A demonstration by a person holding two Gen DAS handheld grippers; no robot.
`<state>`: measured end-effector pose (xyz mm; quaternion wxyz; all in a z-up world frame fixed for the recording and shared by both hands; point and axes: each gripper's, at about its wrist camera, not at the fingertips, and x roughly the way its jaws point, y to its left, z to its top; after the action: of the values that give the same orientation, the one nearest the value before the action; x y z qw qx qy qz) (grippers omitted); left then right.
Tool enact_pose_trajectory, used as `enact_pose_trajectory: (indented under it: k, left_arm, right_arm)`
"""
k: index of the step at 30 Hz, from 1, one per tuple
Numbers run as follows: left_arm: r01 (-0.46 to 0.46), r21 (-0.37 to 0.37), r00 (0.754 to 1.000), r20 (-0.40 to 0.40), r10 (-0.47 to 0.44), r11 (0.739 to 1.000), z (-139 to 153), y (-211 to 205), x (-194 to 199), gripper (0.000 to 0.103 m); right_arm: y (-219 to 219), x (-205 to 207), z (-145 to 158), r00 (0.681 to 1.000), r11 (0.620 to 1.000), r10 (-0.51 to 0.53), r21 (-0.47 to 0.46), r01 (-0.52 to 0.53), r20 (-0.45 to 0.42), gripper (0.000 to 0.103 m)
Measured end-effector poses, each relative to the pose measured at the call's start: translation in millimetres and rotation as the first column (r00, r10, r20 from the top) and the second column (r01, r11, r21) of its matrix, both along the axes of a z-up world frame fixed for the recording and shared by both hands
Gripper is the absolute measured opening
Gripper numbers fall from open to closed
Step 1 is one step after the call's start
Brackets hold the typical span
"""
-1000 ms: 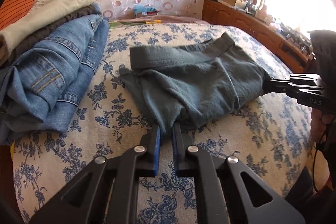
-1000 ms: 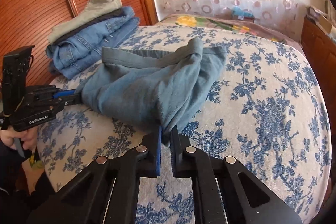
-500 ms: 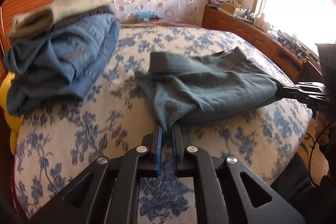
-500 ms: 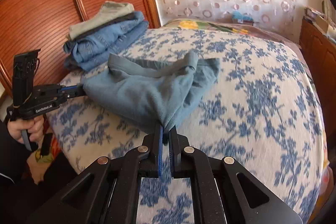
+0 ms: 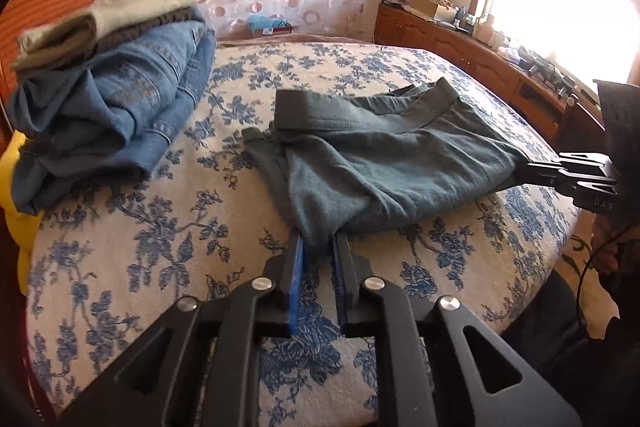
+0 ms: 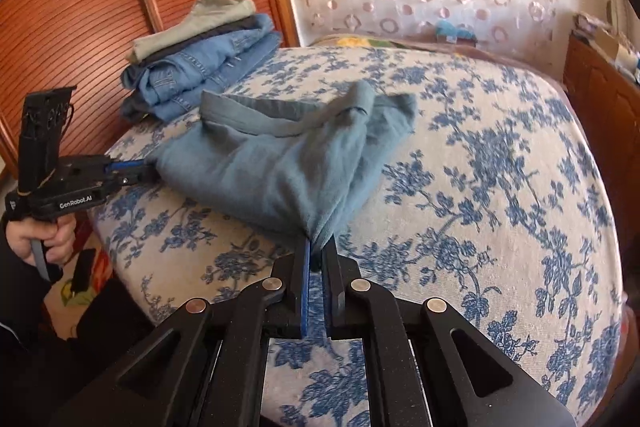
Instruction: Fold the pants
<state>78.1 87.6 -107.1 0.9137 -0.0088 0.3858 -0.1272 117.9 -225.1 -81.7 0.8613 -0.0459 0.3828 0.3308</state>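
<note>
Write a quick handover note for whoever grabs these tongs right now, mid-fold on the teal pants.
Left tongs: shut on a bunched corner of the pants.
Right tongs: shut on the opposite corner of the pants.
Pants lie on the bed, partly folded and rumpled, waistband on top at the far side, stretched between both tongs.
Folded stack sits at the bed's corner by the wooden panel.
Done: at least one fold, both corners gripped.
Left: probably smooth it out, finish folding, and perhaps add it to the stack.
</note>
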Motion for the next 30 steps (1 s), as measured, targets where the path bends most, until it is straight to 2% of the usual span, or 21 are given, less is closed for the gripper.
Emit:
enact_pose_trajectory:
  k: [3,4,10,12,18,19,20,22,24,27,30]
  left_arm:
    - [-0.010,-0.001,1.000,0.019,0.010,1.000,9.6,1.9,-3.2,0.028]
    - [-0.012,-0.003,1.000,0.025,0.012,1.000,12.2,3.2,-3.1,0.031]
    - [-0.021,-0.014,0.999,0.026,0.022,1.000,14.2,2.5,7.7,0.033]
    - [-0.025,-0.018,1.000,0.017,0.025,1.000,10.5,1.4,13.5,0.033]
    - [-0.025,-0.010,0.999,-0.029,0.024,1.000,-3.4,-2.0,25.2,0.033]
    - [-0.023,-0.010,0.999,-0.031,0.023,1.000,-4.5,-2.5,24.7,0.030]
    - [-0.018,-0.013,0.999,-0.031,0.018,1.000,-5.6,-2.4,23.8,0.025]
    - [-0.010,-0.018,0.999,-0.033,0.010,1.000,-6.6,-2.2,22.0,0.008]
    - [-0.019,-0.012,1.000,-0.014,0.019,1.000,-3.7,-2.0,17.4,0.002]
    - [-0.064,-0.021,0.997,0.043,0.065,0.998,8.7,6.4,6.2,0.001]
    - [-0.074,-0.028,0.996,0.052,0.076,0.997,14.6,13.2,-3.2,0.000]
  right_arm:
    - [2.8,-2.5,4.9,1.000,1.000,-0.001,-0.013,0.001,0.017,0.005]
    - [2.4,-3.0,6.0,1.000,1.000,-0.007,-0.014,0.007,0.021,0.010]
    - [1.5,-2.7,15.3,0.999,1.000,-0.026,0.014,0.026,0.040,0.040]
    - [4.9,-0.2,14.0,0.999,1.000,-0.029,0.008,0.028,0.037,0.043]
    - [7.6,11.4,-1.0,0.999,0.999,-0.043,0.012,0.044,-0.026,0.043]
    - [7.2,12.0,-2.3,0.999,0.999,-0.042,0.017,0.043,-0.032,0.043]
    - [7.1,12.3,-4.0,0.998,0.999,-0.040,0.019,0.041,-0.039,0.040]
    - [7.6,12.2,-6.5,0.998,0.999,-0.030,0.020,0.031,-0.053,0.017]
    - [7.8,9.9,-7.6,0.998,1.000,-0.015,0.020,0.016,-0.057,0.006]
    - [6.4,3.8,-1.9,0.999,1.000,-0.019,0.000,0.019,-0.035,0.003]
    - [-0.6,-5.8,10.2,0.999,0.999,-0.008,0.035,0.009,-0.037,0.003]
